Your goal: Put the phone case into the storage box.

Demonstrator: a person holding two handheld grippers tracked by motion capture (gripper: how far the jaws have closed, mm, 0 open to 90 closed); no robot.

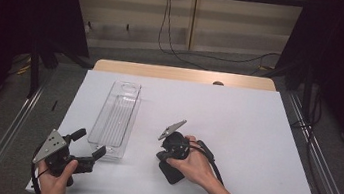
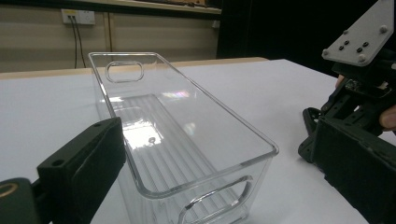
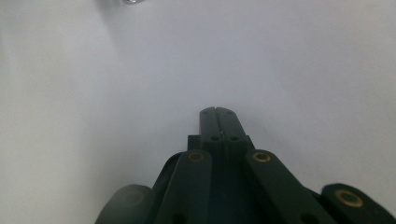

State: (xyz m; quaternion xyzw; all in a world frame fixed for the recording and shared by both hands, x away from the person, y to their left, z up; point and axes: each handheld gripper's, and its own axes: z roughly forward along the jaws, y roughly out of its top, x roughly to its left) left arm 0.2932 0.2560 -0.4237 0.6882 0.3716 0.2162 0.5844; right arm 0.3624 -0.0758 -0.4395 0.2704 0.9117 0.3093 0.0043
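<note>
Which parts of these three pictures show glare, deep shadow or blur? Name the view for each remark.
High view: the white table is evenly lit, while both upper corners are nearly black. Left gripper view: bright glare sits on the clear bin, and the left gripper jaw in the foreground is soft. Right gripper view: the right gripper is dark, and the table fades into grey shadow at left.

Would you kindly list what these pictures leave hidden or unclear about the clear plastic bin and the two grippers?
- High view: the right gripper has its fingertips covered by the person's right hand, so how the jaws stand is hidden there.
- Left gripper view: the long clear plastic bin has its near end wall cut off by the bottom edge.
- Left gripper view: the left gripper has both black jaws cropped by the frame.
</note>
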